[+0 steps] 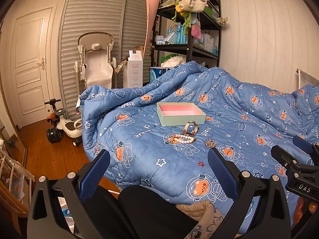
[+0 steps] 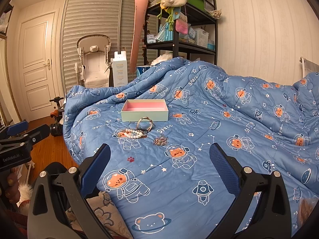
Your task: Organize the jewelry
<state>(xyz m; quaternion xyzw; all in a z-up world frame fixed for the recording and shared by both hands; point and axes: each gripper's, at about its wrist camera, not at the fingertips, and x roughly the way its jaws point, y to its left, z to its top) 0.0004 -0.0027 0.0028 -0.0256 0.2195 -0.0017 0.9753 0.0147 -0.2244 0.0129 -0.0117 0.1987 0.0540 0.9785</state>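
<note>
An open pale green box point(image 1: 180, 113) with a pink inside lies on the blue quilt point(image 1: 149, 159); it also shows in the right wrist view point(image 2: 145, 112). In front of it lie a strap bracelet point(image 1: 191, 128) point(image 2: 145, 124), a pearl bracelet point(image 1: 182, 139) point(image 2: 130, 134) and a small chain cluster point(image 1: 210, 143) point(image 2: 160, 141). My left gripper point(image 1: 159, 155) is open and empty, short of the jewelry. My right gripper point(image 2: 159, 151) is open and empty, just short of the chain cluster. The right gripper's side shows at the left wrist view's right edge point(image 1: 295, 161).
The quilt point(image 2: 219, 139) bunches up behind the box. A black shelf unit point(image 1: 191, 39) stands at the back. A white baby chair point(image 1: 97, 61), a tall carton point(image 1: 134, 69) and a ride-on toy point(image 1: 63, 125) stand on the wood floor at left.
</note>
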